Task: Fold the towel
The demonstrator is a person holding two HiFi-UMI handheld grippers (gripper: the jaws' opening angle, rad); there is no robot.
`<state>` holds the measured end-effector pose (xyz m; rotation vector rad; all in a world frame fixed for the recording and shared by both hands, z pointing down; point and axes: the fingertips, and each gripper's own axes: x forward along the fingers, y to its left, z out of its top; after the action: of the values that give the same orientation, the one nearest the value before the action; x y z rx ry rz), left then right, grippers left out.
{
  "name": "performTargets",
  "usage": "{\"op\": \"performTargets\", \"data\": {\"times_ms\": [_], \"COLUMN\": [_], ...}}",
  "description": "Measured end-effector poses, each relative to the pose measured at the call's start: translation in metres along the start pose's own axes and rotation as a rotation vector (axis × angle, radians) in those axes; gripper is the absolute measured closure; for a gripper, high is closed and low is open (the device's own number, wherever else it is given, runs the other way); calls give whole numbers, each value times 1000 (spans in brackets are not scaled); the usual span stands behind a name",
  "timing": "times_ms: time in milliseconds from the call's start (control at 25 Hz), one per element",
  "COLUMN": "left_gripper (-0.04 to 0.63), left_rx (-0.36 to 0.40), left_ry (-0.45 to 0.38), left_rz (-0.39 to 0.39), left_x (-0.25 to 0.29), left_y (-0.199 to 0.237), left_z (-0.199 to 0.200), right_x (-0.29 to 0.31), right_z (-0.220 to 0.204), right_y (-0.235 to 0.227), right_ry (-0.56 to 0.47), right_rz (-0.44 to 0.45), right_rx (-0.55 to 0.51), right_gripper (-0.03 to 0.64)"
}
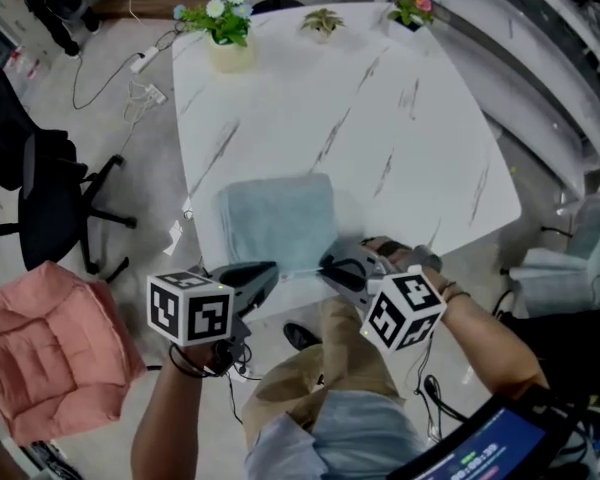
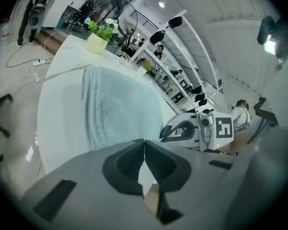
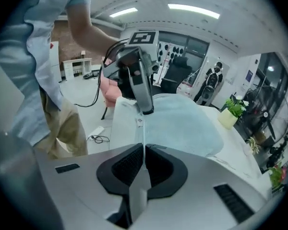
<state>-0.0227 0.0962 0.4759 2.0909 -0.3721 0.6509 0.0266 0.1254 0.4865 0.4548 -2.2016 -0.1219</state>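
head view, fluffy blue rectangular towel (image 1: 278,220), left gripper (image 1: 272,270) closed, right gripper (image 1: 325,264) pinching it

Left gripper (image 1: 270,271) sits lower centre-left, pointing up and right, jaws pressed together on the near edge of the towel (image 1: 280,218); right gripper (image 1: 327,265) just to its right, pointing up and left, jaws closed on that same edge; left forearm (image 1: 165,423) and right forearm (image 1: 495,343) reach in from the bottom.
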Motion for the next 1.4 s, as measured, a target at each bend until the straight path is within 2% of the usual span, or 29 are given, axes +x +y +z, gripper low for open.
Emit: {"op": "performTargets", "data": {"times_ms": [80,160,280,320,400,440,600,760,840,960,1080,1200,1320,1400], "left_gripper": [586,588,586,586,586,586,588,588,586,586,586,588,588,588], "left_rx": [2,-8,10,25,43,43,7,2,6,1,8,74,215,321], "left_ry": [11,7,-18,-21,-12,-2,14,11,12,-27,-177,-413,-658,-787], "left_rz": [1,-6,-11,-8,3,11,27,31,34,21,24,117,267,364], "left_x": [4,5,-3,-6,-8,-7,-2,-1,-3,-19,-53,-106,-165,-203], "left_y": [3,4,-6,-9,-8,-5,8,11,7,-10,-40,-72,-109,-137], "left_z": [-3,-3,1,1,-3,-7,-17,-14,-17,-16,6,57,117,149], "right_x": [5,4,-14,-20,-25,-22,-4,1,-7,-31,-64,-106,-155,-190], "right_z": [-5,-4,10,14,13,8,-18,-24,-22,-9,17,57,113,154], "right_y": [1,1,-2,-6,-12,-11,5,7,7,2,-13,-51,-97,-123], "right_ry": [5,-18,-97,-124,-141,-125,-12,-5,-29,-105,-207,-319,-453,-542], "right_rz": [7,50,97,86,50,42,60,74,79,57,-16,-168,-337,-449], "right_rx": [3,51,151,177,187,173,90,107,154,300,451,532,557,542], "right_gripper": [581,575,506,510,572,598,599,598,598,597,597,598,598,598]}}
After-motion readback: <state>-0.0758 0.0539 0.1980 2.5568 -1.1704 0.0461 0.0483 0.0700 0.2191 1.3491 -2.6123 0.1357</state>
